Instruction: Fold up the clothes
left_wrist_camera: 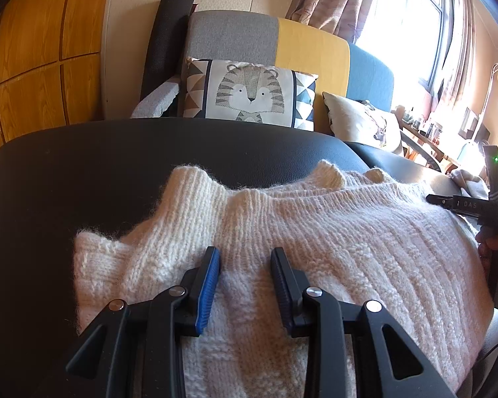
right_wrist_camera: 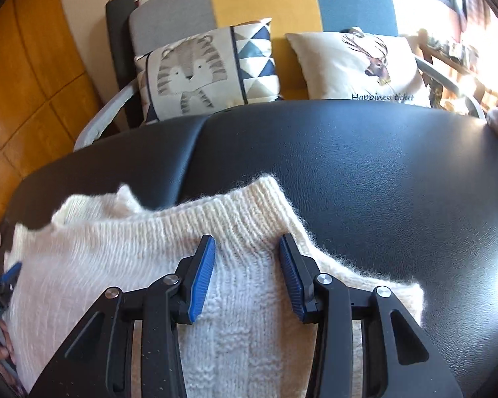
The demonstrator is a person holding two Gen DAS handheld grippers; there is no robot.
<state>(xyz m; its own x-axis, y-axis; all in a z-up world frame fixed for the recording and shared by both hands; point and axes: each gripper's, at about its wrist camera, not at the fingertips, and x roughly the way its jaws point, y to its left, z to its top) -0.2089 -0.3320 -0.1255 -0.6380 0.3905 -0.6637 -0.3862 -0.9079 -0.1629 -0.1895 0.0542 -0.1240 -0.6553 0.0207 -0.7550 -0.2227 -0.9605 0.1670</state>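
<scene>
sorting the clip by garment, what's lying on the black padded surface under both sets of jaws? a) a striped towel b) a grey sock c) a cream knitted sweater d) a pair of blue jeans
c: a cream knitted sweater with ribbed edges is spread over the black padded surface, and it shows below the jaws in both wrist views.

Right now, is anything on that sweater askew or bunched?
Yes. The sweater's far ribbed edge is rumpled: on the left it humps up in two folds instead of lying flat on the black cushion. No damage shows.
</scene>
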